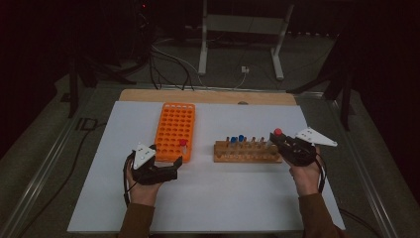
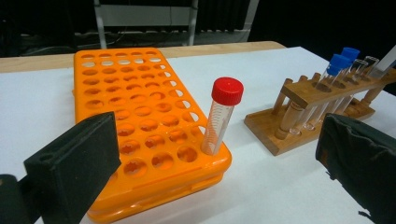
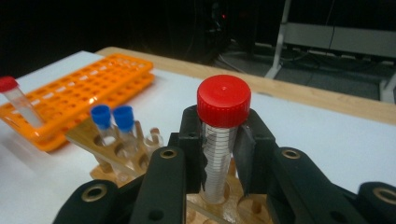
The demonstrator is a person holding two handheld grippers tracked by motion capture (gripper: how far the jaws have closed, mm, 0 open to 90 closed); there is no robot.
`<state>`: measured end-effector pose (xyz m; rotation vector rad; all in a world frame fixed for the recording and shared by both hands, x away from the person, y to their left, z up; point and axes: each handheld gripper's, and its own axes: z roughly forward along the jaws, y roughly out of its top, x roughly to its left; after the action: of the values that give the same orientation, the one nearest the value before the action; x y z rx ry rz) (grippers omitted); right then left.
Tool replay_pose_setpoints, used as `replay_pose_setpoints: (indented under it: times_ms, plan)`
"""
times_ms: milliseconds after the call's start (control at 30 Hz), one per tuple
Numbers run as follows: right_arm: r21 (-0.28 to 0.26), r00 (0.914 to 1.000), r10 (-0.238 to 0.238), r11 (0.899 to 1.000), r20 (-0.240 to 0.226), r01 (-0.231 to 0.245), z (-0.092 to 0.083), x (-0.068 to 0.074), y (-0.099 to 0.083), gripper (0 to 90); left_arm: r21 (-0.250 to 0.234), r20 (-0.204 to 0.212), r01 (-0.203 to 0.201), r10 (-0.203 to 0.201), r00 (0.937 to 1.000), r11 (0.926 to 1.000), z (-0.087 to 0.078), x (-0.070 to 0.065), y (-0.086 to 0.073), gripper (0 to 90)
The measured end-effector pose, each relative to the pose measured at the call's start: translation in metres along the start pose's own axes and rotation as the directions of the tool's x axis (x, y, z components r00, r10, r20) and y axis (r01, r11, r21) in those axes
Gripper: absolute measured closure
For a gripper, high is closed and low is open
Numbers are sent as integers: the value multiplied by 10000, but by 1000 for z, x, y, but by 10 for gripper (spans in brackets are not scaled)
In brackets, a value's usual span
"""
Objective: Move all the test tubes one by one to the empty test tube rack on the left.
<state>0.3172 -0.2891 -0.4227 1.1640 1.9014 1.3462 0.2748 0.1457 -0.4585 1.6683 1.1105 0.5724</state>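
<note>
My right gripper [image 3: 219, 154] clamps a clear, graduated red-capped tube [image 3: 220, 140] over the wooden rack [image 1: 247, 151]. My left gripper [image 1: 166, 168] sits with jaws apart by the orange rack [image 1: 173, 126] beyond.

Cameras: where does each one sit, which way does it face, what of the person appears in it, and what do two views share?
High view: above the person's side, facing forward and down on the white table; both forearms and hands enter from below.
Left gripper view: on the left gripper, facing the orange rack; its jaws stand apart.
Right gripper view: on the right gripper, jaws clamped on a red-capped tube.
Shared: both gripper views show the wooden rack.
</note>
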Motion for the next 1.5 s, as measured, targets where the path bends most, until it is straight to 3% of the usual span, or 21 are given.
replay_pose_setpoints:
  times_ms: [267,500,667,900,1267,1500]
  plan:
    - [-426,9994,-41,9991,-343,26,-13,6,11,743,-14,33,-73,73,10000,10000,-1,-1,1,4]
    - [-303,9960,131,9994,-880,-158,-16,14,13,743,-119,112,-103,104,9999,9999,-1,-4,2,4]
    - [-188,9904,88,9998,-1381,-115,-15,23,15,743,-254,76,-158,160,9998,9996,-1,-7,4,4]
    - [13,9788,-184,9998,-2040,191,-10,40,16,742,-346,348,-257,269,9990,9991,0,-13,5,4]
    - [324,9643,-378,9983,-2620,479,-1,59,12,741,-316,762,-774,796,9939,9965,5,-38,9,9]
    - [454,9549,-336,9978,-2951,492,1,68,11,740,-162,1207,-1338,1348,9835,9909,16,-66,11,22]
